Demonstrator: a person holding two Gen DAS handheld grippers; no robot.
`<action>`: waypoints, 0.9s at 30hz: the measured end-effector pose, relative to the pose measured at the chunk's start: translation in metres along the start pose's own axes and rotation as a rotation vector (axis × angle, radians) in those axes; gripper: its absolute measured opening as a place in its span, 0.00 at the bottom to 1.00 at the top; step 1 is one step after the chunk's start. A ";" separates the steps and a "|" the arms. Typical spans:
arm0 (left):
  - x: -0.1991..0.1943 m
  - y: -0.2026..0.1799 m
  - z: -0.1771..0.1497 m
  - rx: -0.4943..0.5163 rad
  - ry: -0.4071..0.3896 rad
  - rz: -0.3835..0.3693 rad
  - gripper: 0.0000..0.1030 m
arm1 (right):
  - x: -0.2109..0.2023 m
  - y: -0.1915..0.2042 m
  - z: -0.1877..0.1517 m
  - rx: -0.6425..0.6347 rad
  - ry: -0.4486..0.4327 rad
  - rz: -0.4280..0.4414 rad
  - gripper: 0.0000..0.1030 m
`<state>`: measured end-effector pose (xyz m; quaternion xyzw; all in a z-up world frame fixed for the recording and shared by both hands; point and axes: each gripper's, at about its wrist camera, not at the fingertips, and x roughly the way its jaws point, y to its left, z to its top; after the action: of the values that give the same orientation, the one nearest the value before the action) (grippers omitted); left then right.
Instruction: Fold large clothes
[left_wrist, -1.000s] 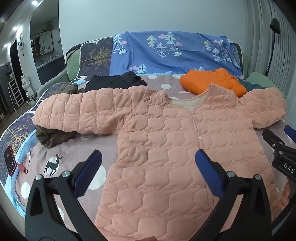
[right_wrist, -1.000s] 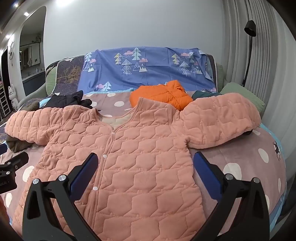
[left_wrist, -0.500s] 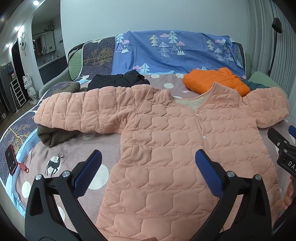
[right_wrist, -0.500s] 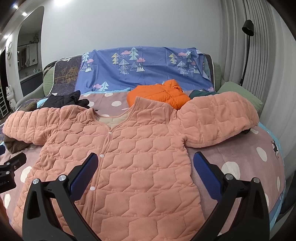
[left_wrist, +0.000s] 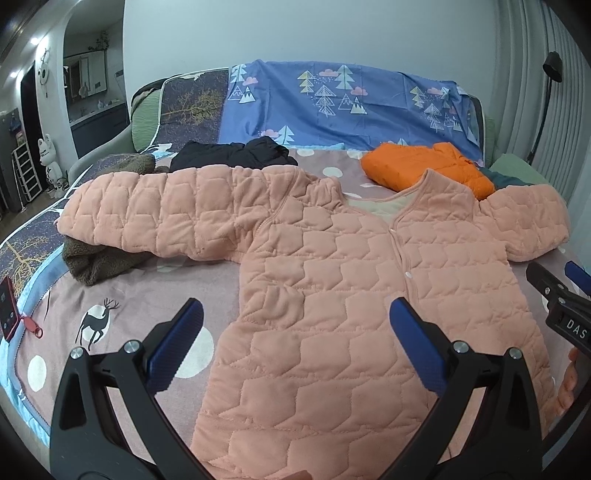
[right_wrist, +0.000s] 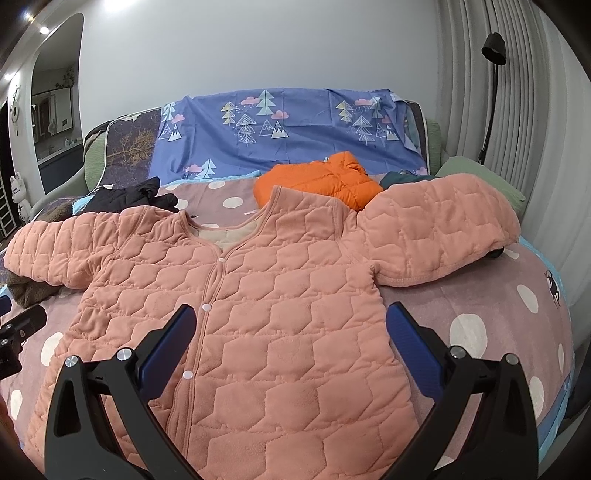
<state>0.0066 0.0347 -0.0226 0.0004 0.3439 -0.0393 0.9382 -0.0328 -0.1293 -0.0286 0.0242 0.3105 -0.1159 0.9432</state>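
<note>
A large peach quilted jacket (left_wrist: 332, 295) lies flat and front-up on the bed, both sleeves spread out sideways; it also shows in the right wrist view (right_wrist: 258, 314). My left gripper (left_wrist: 293, 343) is open and empty, held above the jacket's lower left part. My right gripper (right_wrist: 290, 341) is open and empty, held above the jacket's lower right part. The right gripper's tip shows at the right edge of the left wrist view (left_wrist: 561, 295). The left gripper's tip shows at the left edge of the right wrist view (right_wrist: 20, 328).
The bed (left_wrist: 129, 295) has a pink spotted cover. An orange jacket (left_wrist: 424, 166), a black garment (left_wrist: 232, 153) and a brown fleece item (left_wrist: 96, 258) lie beyond and beside the peach jacket. A red phone (left_wrist: 7, 306) lies at the bed's left edge. A floor lamp (right_wrist: 491, 92) stands at right.
Both grippers have drawn slightly left and back over the jacket. The jacket has not moved. Both stay open.
</note>
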 end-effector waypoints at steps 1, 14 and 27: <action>0.000 0.001 -0.001 -0.002 -0.001 -0.013 0.98 | 0.001 0.000 -0.001 0.003 0.003 0.000 0.99; -0.003 0.005 -0.004 -0.022 -0.044 -0.105 0.98 | 0.001 0.003 -0.002 -0.015 0.008 -0.027 0.99; -0.004 0.009 -0.004 -0.018 -0.053 -0.064 0.98 | 0.001 0.008 -0.001 -0.027 0.008 -0.004 0.96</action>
<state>0.0018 0.0438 -0.0237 -0.0199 0.3189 -0.0662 0.9453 -0.0308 -0.1216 -0.0304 0.0115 0.3160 -0.1135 0.9419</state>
